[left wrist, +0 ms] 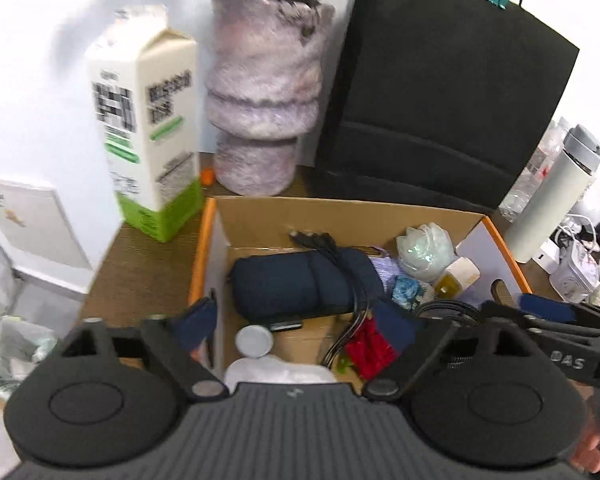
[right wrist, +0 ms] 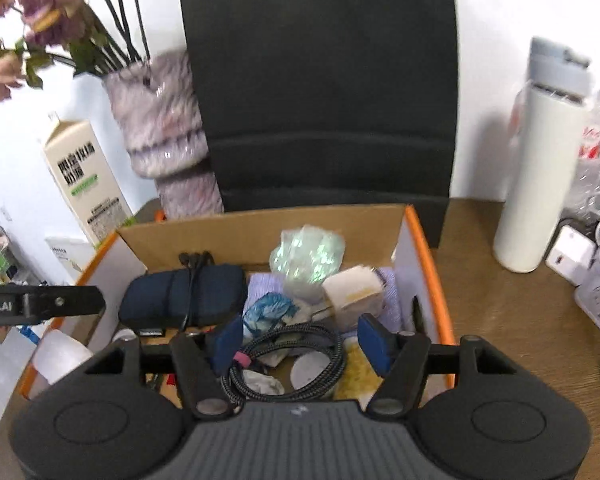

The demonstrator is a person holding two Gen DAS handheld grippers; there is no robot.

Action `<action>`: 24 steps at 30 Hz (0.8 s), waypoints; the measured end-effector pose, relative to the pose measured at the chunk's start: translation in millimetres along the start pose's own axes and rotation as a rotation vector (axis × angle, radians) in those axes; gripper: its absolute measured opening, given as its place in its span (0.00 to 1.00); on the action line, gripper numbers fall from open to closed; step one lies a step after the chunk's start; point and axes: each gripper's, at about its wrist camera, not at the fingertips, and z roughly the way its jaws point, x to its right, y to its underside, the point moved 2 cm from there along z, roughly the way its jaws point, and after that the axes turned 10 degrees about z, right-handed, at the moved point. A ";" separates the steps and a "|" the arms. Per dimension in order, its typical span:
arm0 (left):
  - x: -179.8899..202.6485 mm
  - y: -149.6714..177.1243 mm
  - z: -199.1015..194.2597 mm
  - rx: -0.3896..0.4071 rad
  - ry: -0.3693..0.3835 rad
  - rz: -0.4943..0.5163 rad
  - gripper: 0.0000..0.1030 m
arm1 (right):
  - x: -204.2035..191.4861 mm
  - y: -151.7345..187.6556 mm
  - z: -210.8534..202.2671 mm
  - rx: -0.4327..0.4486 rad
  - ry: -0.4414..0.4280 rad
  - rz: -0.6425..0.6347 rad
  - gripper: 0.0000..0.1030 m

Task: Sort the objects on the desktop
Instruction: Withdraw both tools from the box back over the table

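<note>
The left tongs (left wrist: 296, 320) stand wide apart over the open cardboard box (left wrist: 340, 214), nothing between the blue pads; the left pad sits over the box's orange-edged left wall, the right pad over the clutter inside. The right tongs (right wrist: 306, 340) are also apart, hovering above a coiled braided cable (right wrist: 288, 360) without pressing on it.

The box lies on the brown tabletop (right wrist: 512, 320) and is crowded. A dark blue pouch (left wrist: 300, 284) fills its left middle, with a black cable (left wrist: 342, 268) draped across it. Beside it lie a lilac cloth (right wrist: 262, 286), a blue crumpled wrapper (right wrist: 270, 310), a pale green plastic bundle (right wrist: 306, 254), a small cream bottle (right wrist: 352, 292), a red item (left wrist: 370, 346) and a round white lid (left wrist: 254, 341).

Behind the box a black paper bag (right wrist: 324, 88) stands upright, closing off the back. To its left are a furry pink vase (left wrist: 264, 92) with dried flowers (right wrist: 40, 20) and a milk carton (left wrist: 148, 120). A white flask (right wrist: 540, 160) stands to the right of the box, with chargers and a plastic bag further right.
</note>
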 end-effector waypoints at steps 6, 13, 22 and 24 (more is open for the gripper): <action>14.5 32.6 -51.9 0.074 -0.064 0.074 1.00 | -1.0 17.4 -50.2 0.069 0.033 -0.076 0.74; 35.4 144.5 -99.2 0.154 -0.040 0.106 1.00 | 18.1 131.1 -109.8 0.085 -0.018 -0.123 0.83; 62.6 275.9 -128.7 0.131 -0.036 0.073 1.00 | 18.0 259.6 -183.7 0.151 0.008 -0.076 0.83; 66.6 289.4 -131.9 0.155 -0.103 0.098 1.00 | 18.5 273.3 -192.5 0.152 -0.007 -0.085 0.84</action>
